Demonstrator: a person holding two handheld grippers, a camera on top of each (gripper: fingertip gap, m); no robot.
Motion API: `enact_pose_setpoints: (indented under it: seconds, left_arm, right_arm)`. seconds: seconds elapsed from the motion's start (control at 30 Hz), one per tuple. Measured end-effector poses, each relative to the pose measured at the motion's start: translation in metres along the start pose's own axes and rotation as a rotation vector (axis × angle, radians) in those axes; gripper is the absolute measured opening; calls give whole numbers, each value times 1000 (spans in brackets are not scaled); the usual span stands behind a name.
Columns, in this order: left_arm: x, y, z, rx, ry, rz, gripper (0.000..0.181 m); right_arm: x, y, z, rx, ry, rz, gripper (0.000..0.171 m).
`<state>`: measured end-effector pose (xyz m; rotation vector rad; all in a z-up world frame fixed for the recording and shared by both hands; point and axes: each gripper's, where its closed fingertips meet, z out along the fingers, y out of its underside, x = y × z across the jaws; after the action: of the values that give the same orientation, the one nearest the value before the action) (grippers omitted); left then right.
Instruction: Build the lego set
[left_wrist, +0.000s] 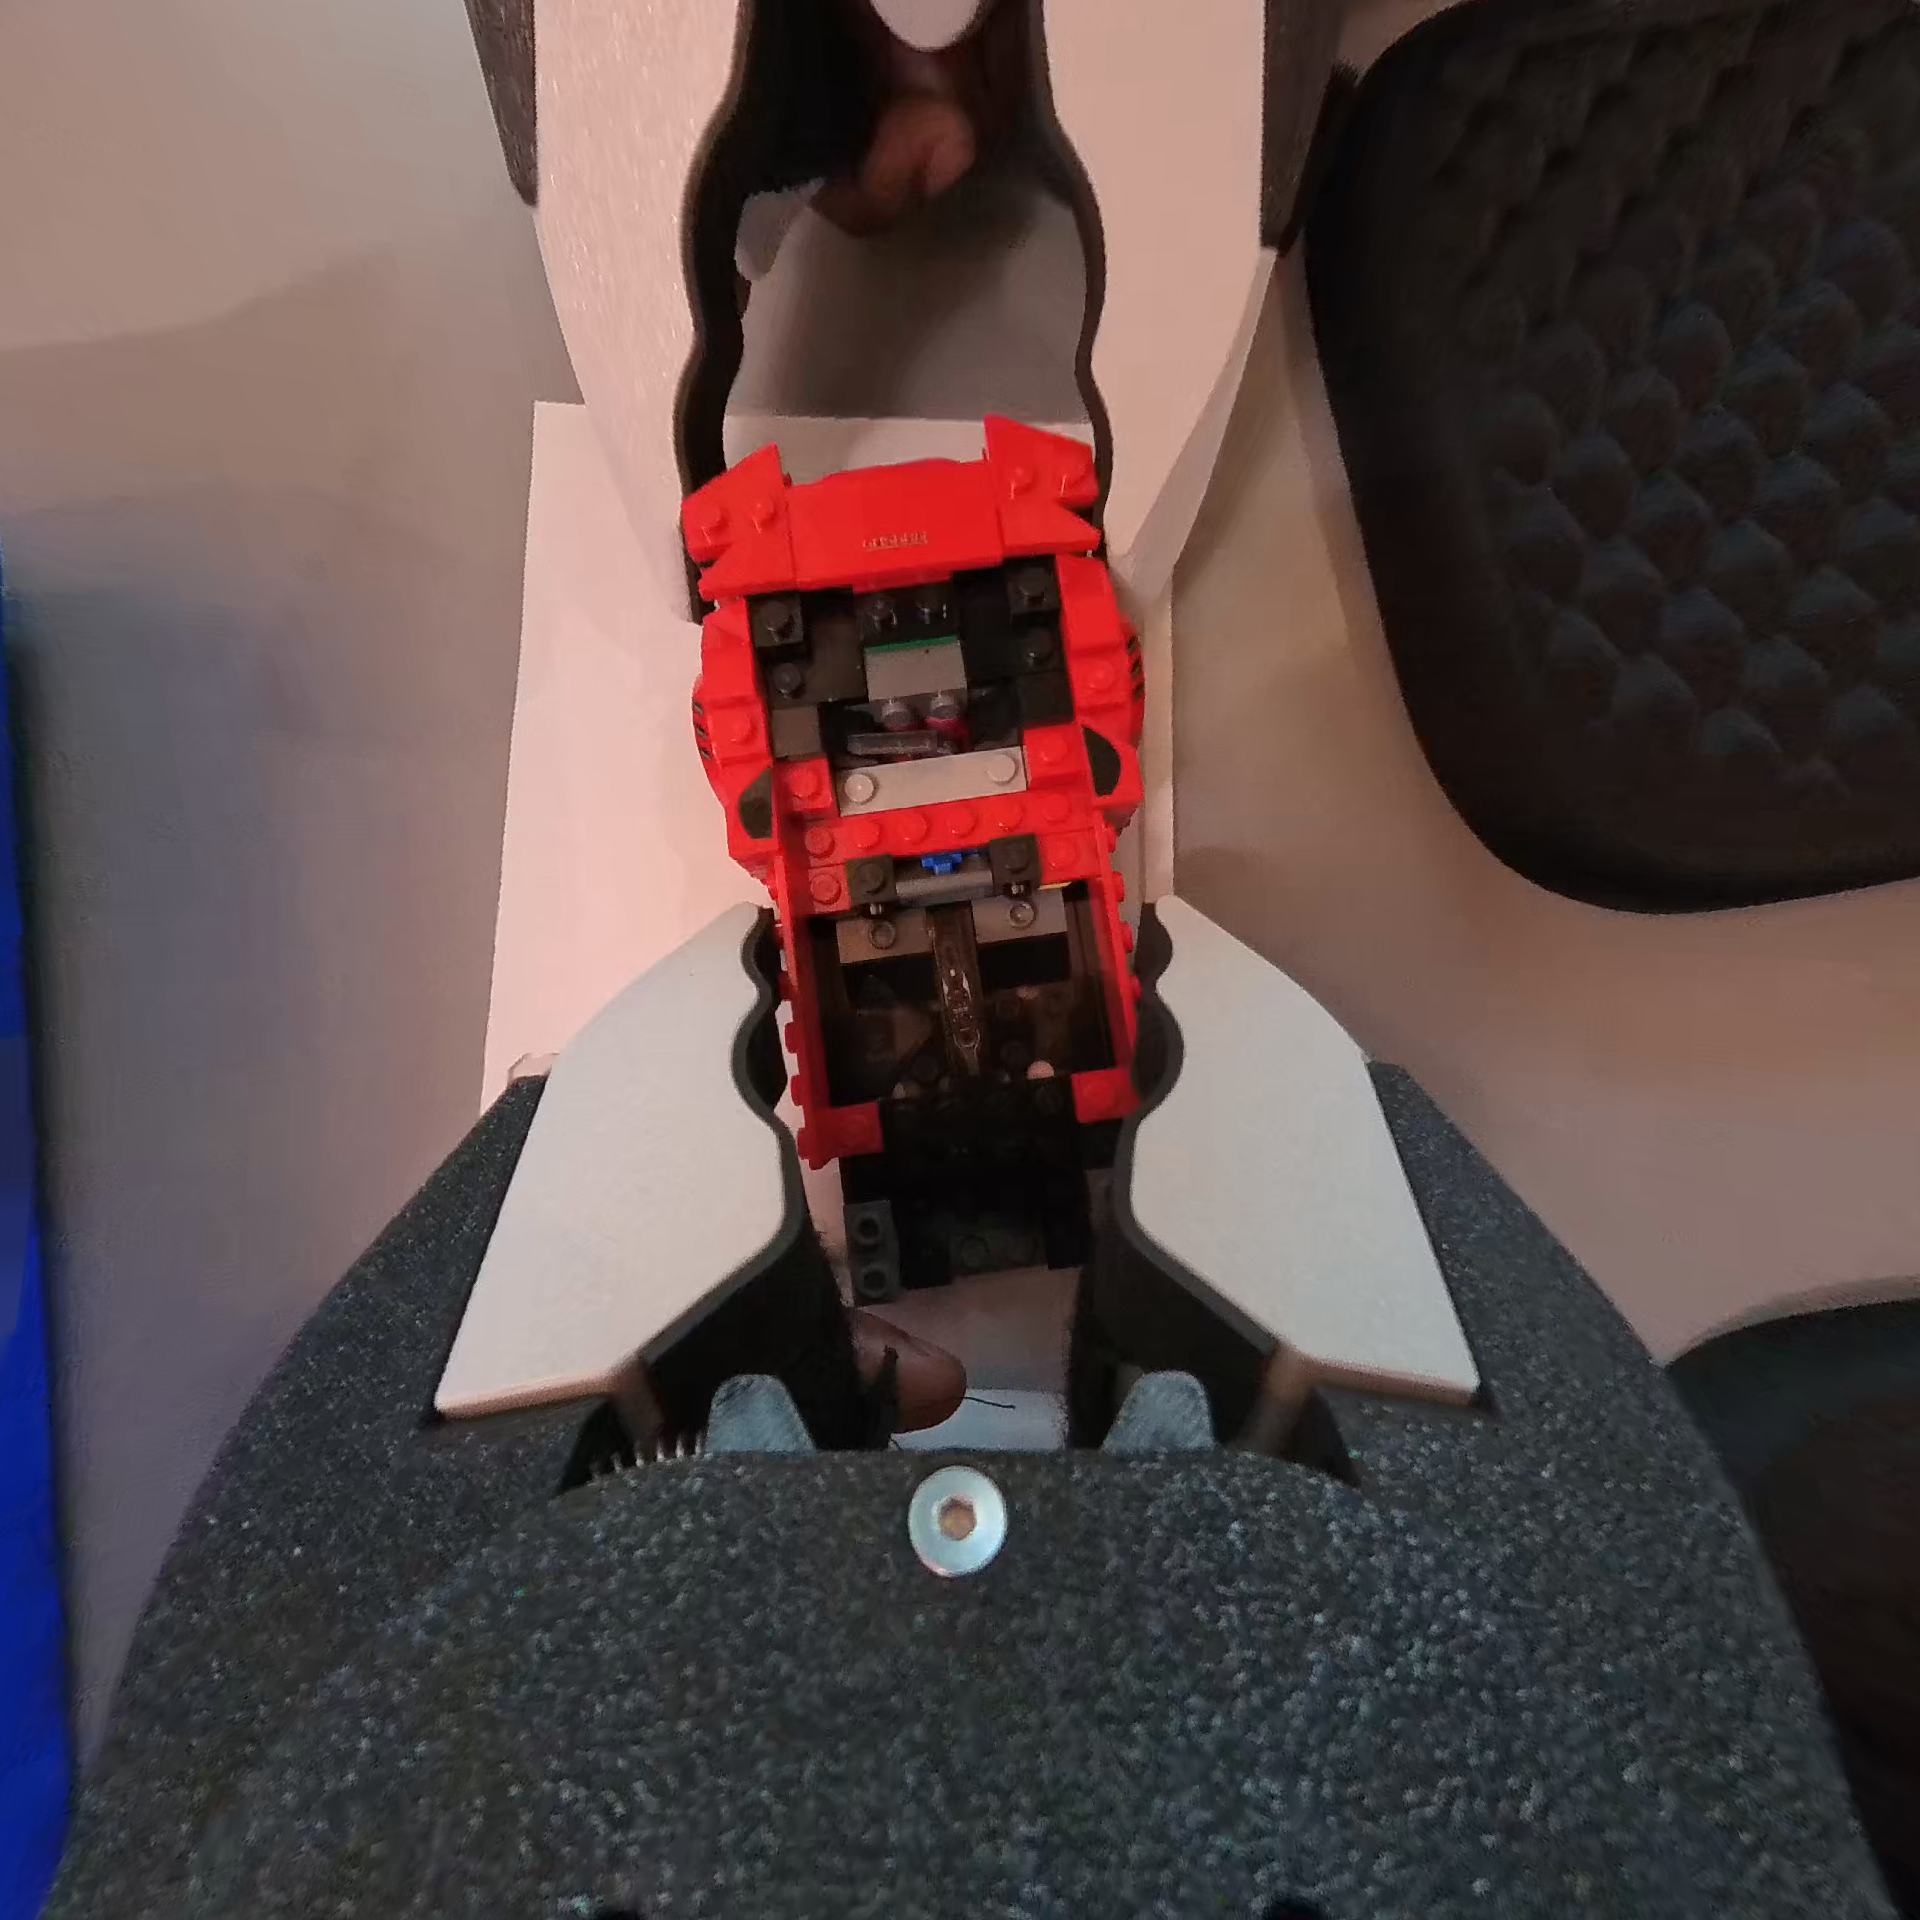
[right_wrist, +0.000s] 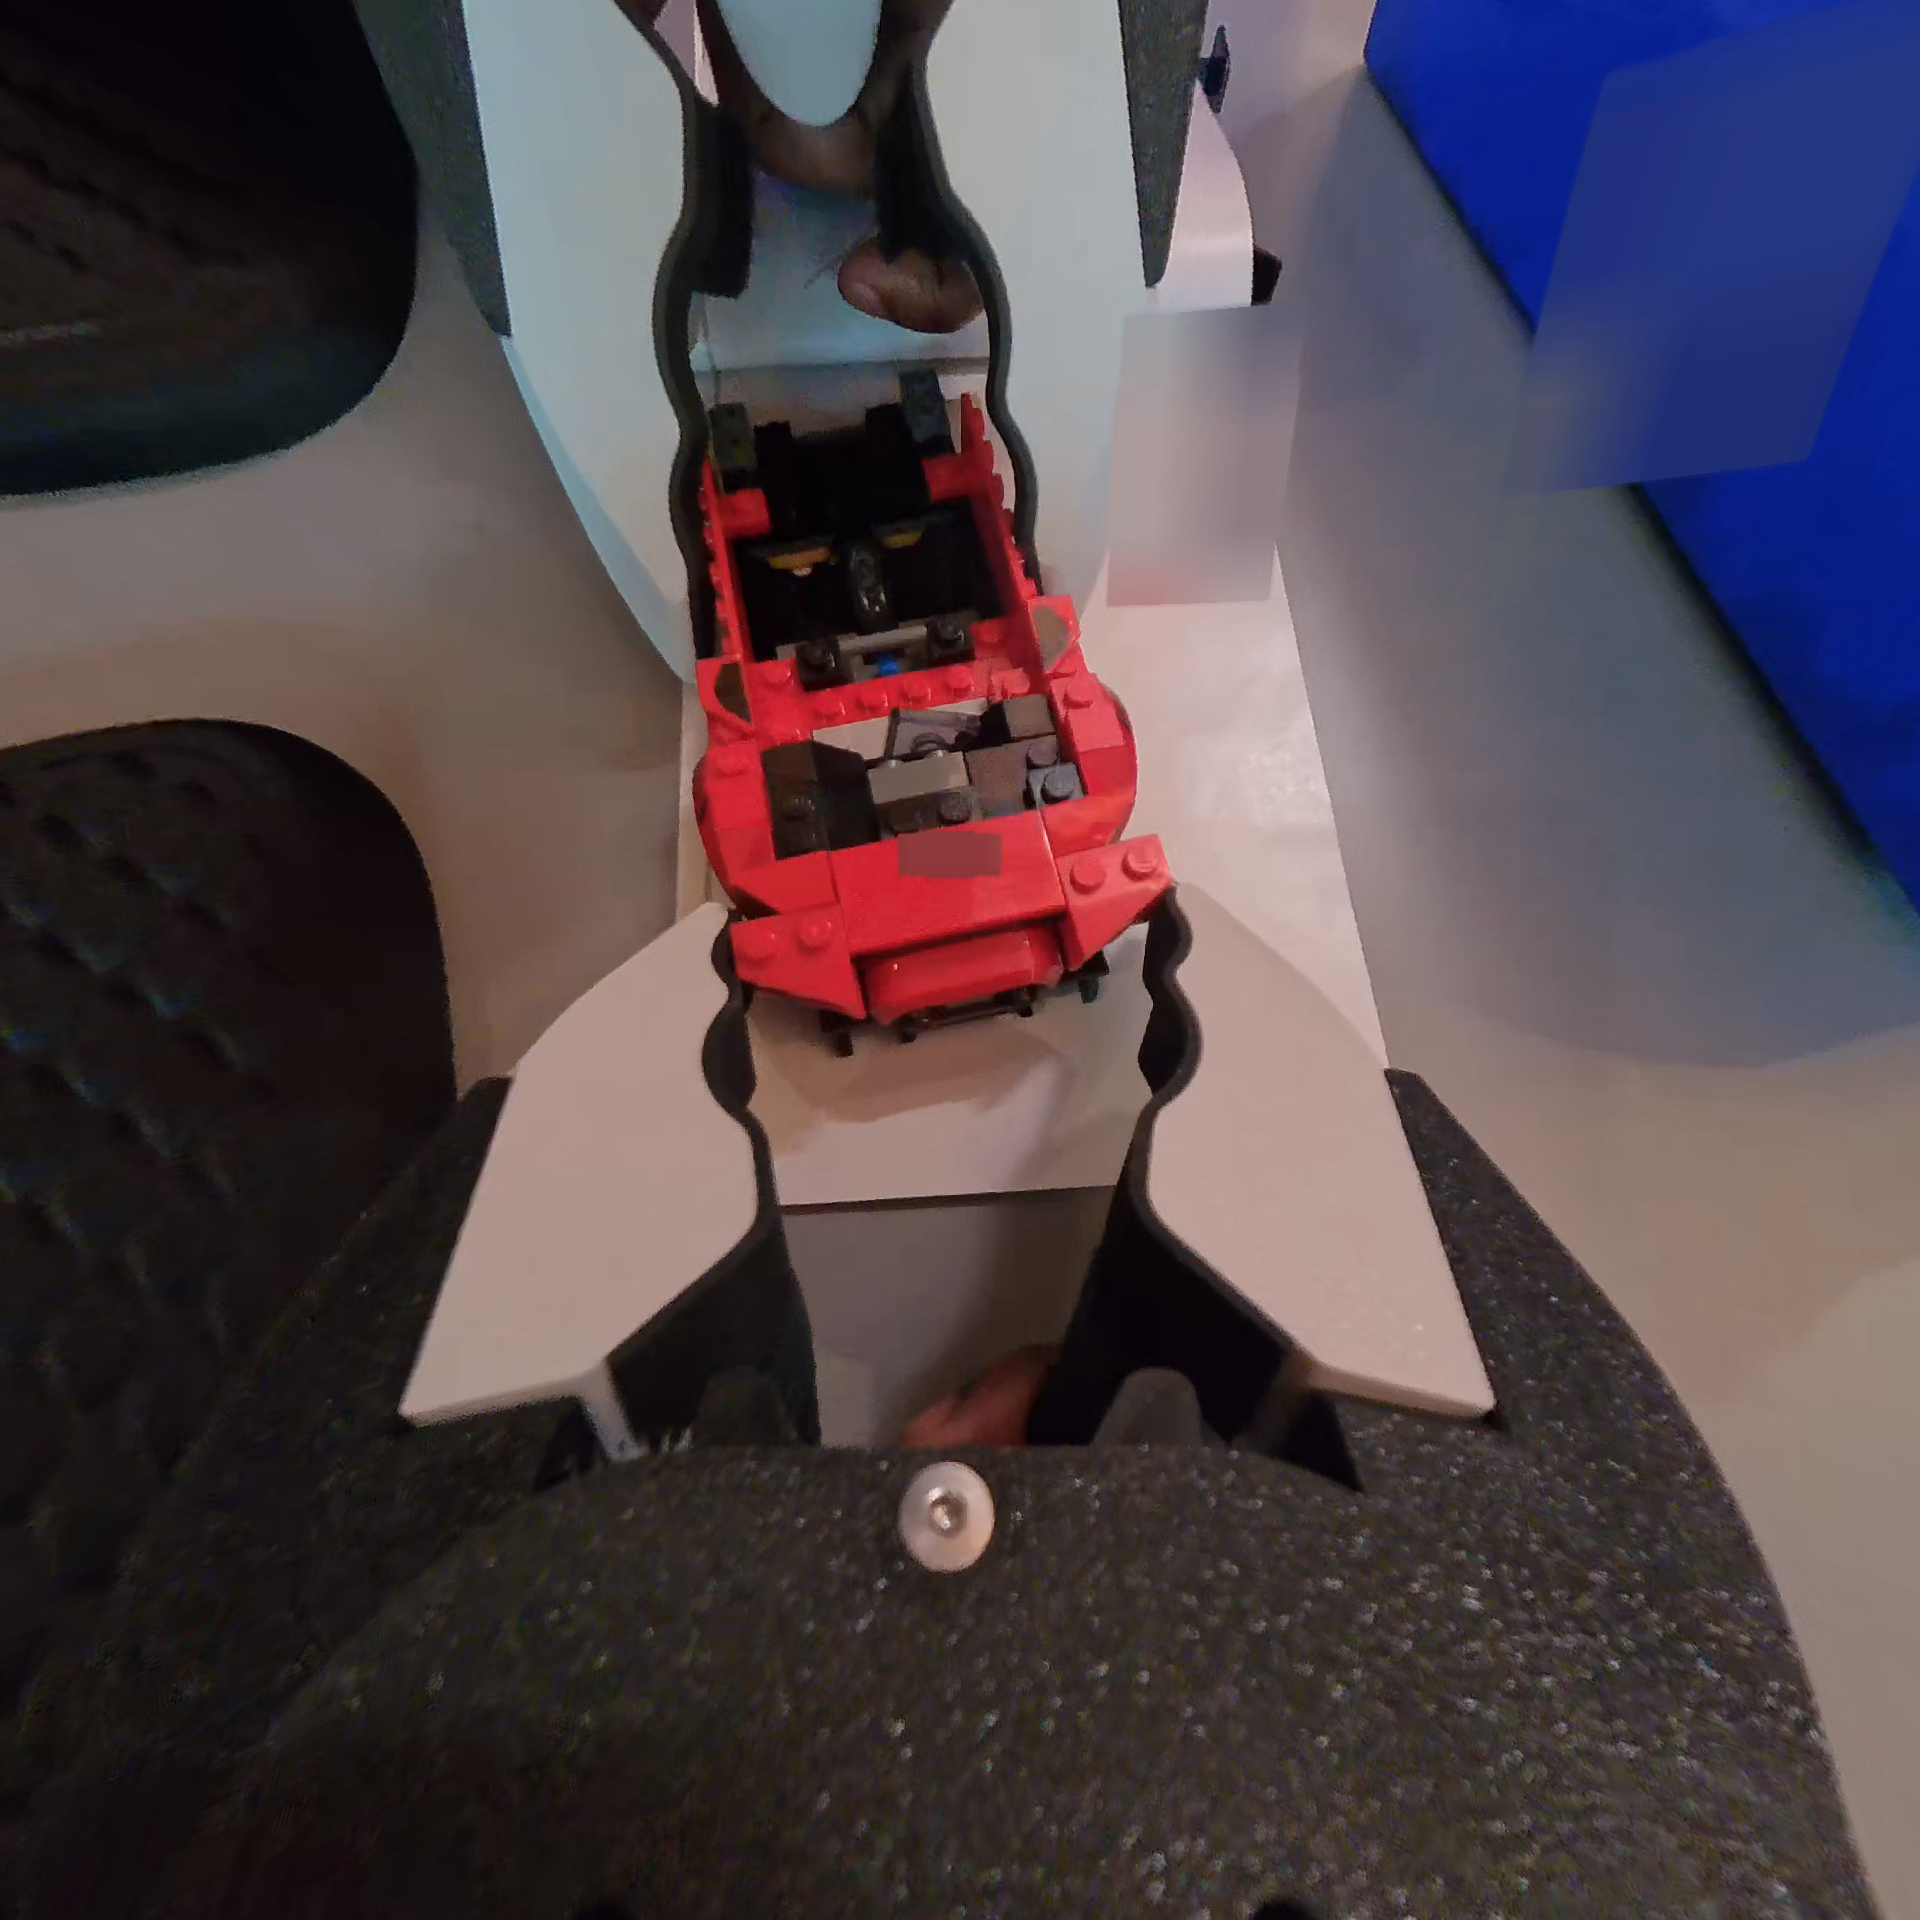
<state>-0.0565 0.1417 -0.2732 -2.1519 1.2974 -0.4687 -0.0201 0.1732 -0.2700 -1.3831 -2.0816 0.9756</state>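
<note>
A red and black lego car (left_wrist: 935, 810) with an open top rests on a white block (left_wrist: 582, 727). My left gripper (left_wrist: 961, 987) is shut on its black cockpit end, one finger against each side. My right gripper (left_wrist: 899, 520) reaches in from the far side, and its fingers close on the red winged end. In the right wrist view the same car (right_wrist: 914, 894) points its red end at me. The right gripper (right_wrist: 951, 935) has its fingertips against the two red wings. The left gripper (right_wrist: 862, 592) holds the far end.
Black quilted pads lie on the pale table, one at the right (left_wrist: 1662, 468) in the left wrist view, two at the left (right_wrist: 187, 1039) in the right wrist view. A blue box (right_wrist: 1662, 208) stands at the far right. The white block's front edge (right_wrist: 935, 1174) sits between my right fingers. There is about 6 centimetres between the tips of the two grippers.
</note>
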Motion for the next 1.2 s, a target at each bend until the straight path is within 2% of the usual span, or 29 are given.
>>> enact_pose_setpoints:
  seconds: [0.17, 0.4, 0.53, 0.57, 0.6, 0.67, 0.87, 1.2]
  left_arm:
    - [-1, -11, -9, 76, 18, -38, 64]
    - [-2, -2, 0, 8, -15, -14, 65]
    - [-3, -11, -17, 31, -37, -7, 71]
    - [-2, -16, -23, 54, -39, -3, 68]
    - [-1, -24, -29, 92, -39, 6, 53]
    - [-2, -42, -34, 187, -59, 14, 2]
    - [-10, -41, -6, 116, -92, 13, 0]
    - [-12, -43, 10, 109, -94, 41, 0]
  right_arm:
    - [0, -12, -10, 38, -21, 30, 73]
    - [0, 4, 0, -5, -6, 11, 73]
    - [0, 3, 0, 2, -16, 20, 74]
    - [0, 4, 0, 1, -17, 21, 74]
    - [0, 4, 0, 2, -17, 21, 74]
    - [0, 4, 0, 1, -14, 18, 74]
    - [-1, 4, 1, 0, -9, 15, 74]
    - [0, 4, 1, -2, -6, 13, 74]
